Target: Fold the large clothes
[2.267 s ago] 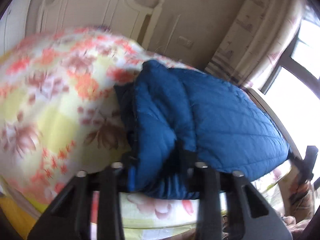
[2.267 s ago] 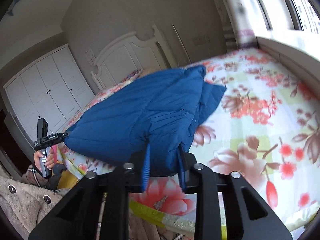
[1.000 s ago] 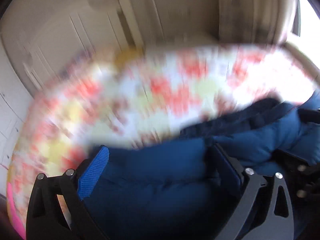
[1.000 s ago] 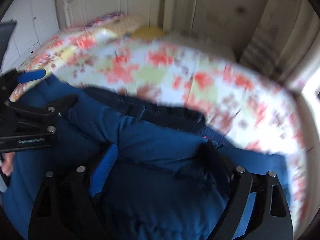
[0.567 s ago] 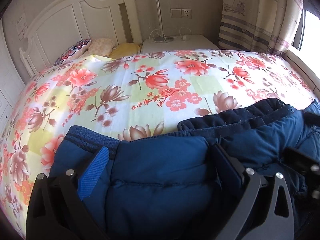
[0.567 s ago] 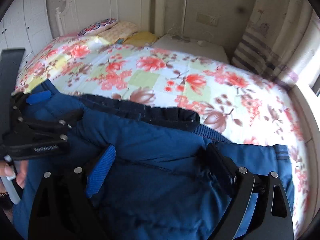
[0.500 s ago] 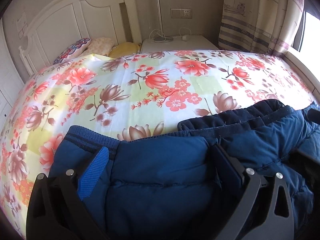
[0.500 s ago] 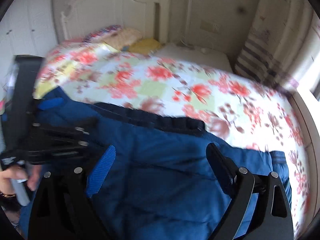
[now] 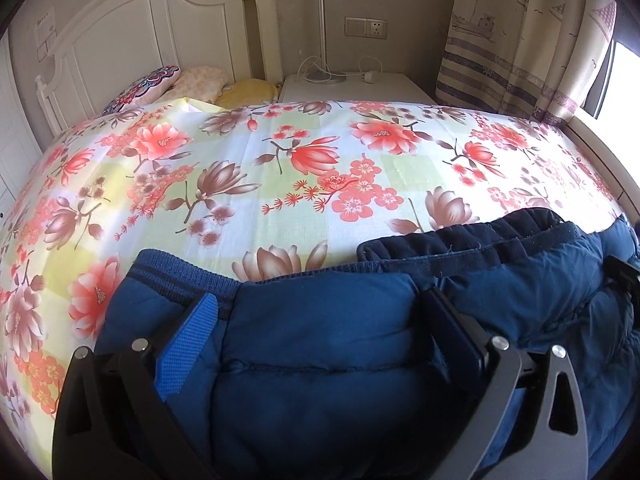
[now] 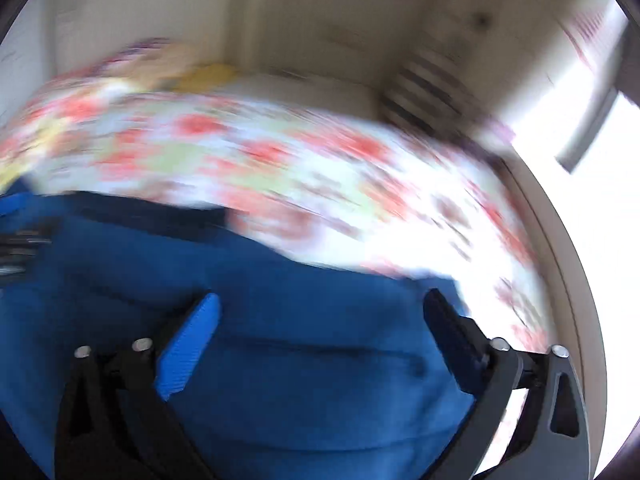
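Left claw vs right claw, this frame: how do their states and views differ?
Sharpness: the left claw view is crisp; the right claw view is motion-blurred.
Garment: past the left claw the blue padded jacket shows a ribbed cuff and a dark collar edge; at the right claw it is a featureless blue mass.
Shared: both stand wide open, jacket lying between the fingers, the floral bedsheet beyond.

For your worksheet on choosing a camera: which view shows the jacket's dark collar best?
The left wrist view: it is sharp, and the dark collar lies in plain sight along the blue jacket. The right wrist view is smeared by motion, so there the collar is only a dark streak.
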Motion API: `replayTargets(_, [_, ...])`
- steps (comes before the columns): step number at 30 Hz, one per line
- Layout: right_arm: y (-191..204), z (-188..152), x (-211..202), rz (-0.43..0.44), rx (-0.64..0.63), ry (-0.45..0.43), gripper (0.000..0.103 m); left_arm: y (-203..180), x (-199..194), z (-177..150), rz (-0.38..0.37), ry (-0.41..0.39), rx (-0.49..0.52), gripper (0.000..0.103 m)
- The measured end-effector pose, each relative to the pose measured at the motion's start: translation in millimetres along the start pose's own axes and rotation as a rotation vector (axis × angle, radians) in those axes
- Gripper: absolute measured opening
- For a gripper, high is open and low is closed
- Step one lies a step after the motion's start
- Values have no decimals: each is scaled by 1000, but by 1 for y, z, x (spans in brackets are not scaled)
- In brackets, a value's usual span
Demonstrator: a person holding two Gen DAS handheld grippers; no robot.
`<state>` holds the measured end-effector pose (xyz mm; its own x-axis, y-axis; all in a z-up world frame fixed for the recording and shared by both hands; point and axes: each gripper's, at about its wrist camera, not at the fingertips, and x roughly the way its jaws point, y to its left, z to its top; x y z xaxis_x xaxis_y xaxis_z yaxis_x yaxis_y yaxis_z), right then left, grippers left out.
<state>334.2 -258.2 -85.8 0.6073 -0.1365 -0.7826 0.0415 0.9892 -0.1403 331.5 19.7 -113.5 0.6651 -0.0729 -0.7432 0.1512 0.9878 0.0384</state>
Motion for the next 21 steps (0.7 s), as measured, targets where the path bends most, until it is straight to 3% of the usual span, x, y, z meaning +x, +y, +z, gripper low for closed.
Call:
replayTargets(1, [-26, -5, 12, 140, 118, 39, 99, -1, 0, -1, -2, -1, -2, 101])
replayTargets(3, [-48, -9, 24, 248, 229, 63, 99, -1, 0, -1, -3, 2, -4, 101])
replayTargets(6, [-34, -7, 24, 171, 161, 55, 99, -3, -2, 6, 24, 48, -21, 101])
replayTargets(7, [-31, -7, 25, 160, 151, 55, 99, -5, -8, 8, 48, 46, -39, 92])
replayTargets(8, [-33, -8, 27, 165, 155, 56, 99, -12, -26, 12, 44, 2, -56, 88])
replayTargets(10, [-36, -9, 27, 179, 167, 55, 99, -38, -57, 18, -18, -82, -19, 91])
replayTargets(12, [-33, -9, 27, 171, 162, 52, 99, -83, -74, 19, -30, -121, 105, 96])
replayTargets(14, [-32, -10, 27, 175, 165, 51, 99, -119, -60, 8, 0, -78, 234, 100])
replayTargets(16, [-34, -11, 26, 183, 173, 48, 99, -141, -26, -10, 60, 14, 337, 101])
replayTargets(20, [-34, -11, 25, 179, 173, 47, 99, -110, -16, -8, -108, 84, 206, 101])
replayTargets(21, [-33, -12, 25, 179, 173, 46, 99, -101, -19, -6, -98, 76, 205, 101])
